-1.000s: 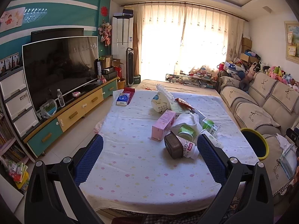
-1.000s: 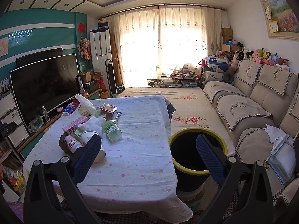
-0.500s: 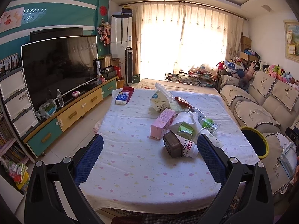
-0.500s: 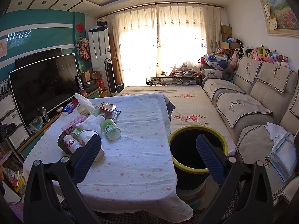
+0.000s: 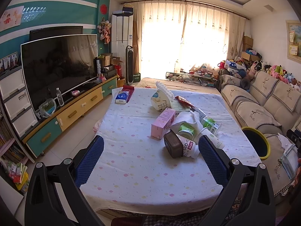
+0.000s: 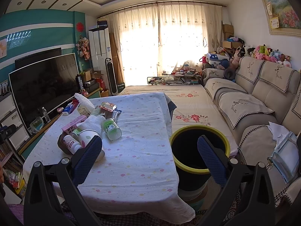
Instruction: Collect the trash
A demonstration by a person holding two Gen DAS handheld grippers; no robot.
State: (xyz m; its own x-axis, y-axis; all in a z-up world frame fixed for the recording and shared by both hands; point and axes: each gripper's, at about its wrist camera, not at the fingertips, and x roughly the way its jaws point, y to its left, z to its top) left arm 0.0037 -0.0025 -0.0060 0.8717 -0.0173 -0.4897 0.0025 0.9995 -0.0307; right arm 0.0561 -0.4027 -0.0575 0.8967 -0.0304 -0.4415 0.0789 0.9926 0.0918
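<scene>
Left wrist: living room, cloth-covered table (image 5: 131, 169); trash pile (image 5: 180, 131) just ahead; left gripper (image 5: 150, 156) spread wide, empty. Right wrist: yellow-rimmed bin (image 6: 199, 150) beside table; right gripper (image 6: 150, 156) wide, empty. Probably pre-pick; next, reach for the nearest bottle (image 5: 186, 146).
</scene>
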